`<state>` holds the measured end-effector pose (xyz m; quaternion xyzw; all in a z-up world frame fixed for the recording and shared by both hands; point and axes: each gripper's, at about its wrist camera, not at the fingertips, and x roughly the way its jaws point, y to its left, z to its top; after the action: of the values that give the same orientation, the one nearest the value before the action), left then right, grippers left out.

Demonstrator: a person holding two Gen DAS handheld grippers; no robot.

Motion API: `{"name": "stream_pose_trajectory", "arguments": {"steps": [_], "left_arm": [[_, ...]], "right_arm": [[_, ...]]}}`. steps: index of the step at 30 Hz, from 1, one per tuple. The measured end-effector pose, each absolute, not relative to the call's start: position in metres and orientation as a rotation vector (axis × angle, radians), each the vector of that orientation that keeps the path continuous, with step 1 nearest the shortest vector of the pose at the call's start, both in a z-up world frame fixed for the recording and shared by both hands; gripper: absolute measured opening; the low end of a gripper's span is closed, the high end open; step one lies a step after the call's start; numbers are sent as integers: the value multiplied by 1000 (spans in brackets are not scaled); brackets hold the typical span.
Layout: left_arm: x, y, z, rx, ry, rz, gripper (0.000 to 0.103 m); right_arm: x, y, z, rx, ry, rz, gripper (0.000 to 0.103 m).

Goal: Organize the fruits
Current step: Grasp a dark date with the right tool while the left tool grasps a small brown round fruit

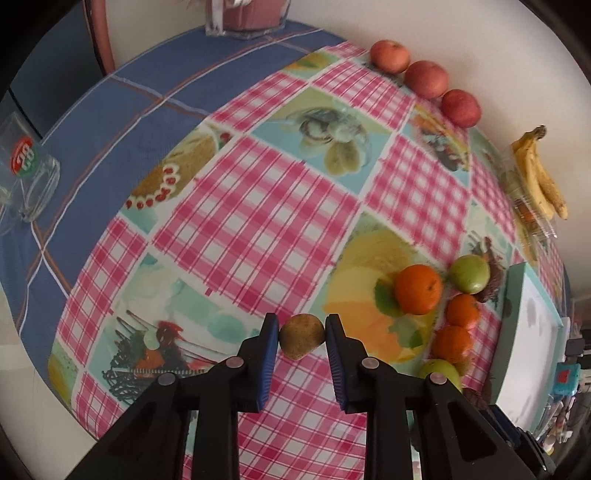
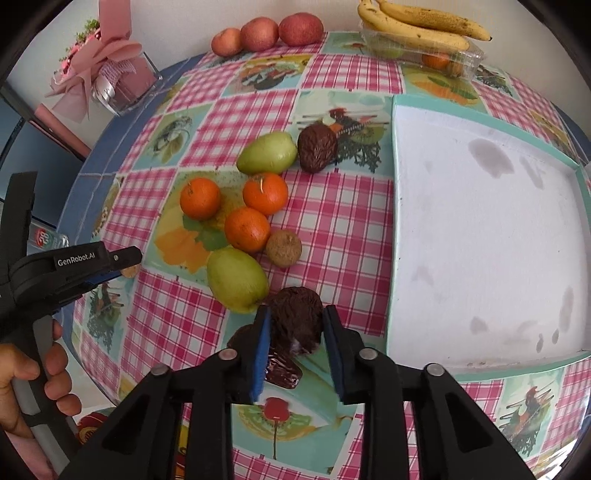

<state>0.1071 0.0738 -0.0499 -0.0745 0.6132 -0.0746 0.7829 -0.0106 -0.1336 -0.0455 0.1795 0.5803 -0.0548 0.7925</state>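
Note:
My left gripper [image 1: 301, 332] is shut on a small brownish-green fruit [image 1: 301, 336], both blue pads pressing its sides just above the checked tablecloth. In the right wrist view the left gripper [image 2: 129, 264] shows at the left edge, a person's hand [image 2: 22, 369] on its handle. My right gripper [image 2: 295, 332] is shut on a dark brown wrinkled fruit [image 2: 295, 314] beside the white tray [image 2: 480, 240]. Close by lie three oranges [image 2: 246, 229], two green fruits [image 2: 236, 278], a small brown fruit [image 2: 283, 248] and another dark wrinkled fruit [image 2: 317, 147].
Three red apples [image 2: 260, 33] line the far wall. Bananas [image 2: 417, 26] rest on a clear plastic box [image 2: 458, 61]. A glass mug [image 1: 29, 173] lies on the blue cloth at the left. A pink flower box [image 2: 110, 74] stands at the back.

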Motion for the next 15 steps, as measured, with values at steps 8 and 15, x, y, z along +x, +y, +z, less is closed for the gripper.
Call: {"name": "stream_pose_trajectory", "arguments": {"steps": [8, 15], "left_arm": [[105, 73, -50, -148, 1327, -173, 28], [105, 63, -48, -138, 1303, -186, 28]], "right_arm": [[-8, -135, -47, 375, 1252, -118, 28], [-9, -135, -47, 367, 1247, -118, 27]]}}
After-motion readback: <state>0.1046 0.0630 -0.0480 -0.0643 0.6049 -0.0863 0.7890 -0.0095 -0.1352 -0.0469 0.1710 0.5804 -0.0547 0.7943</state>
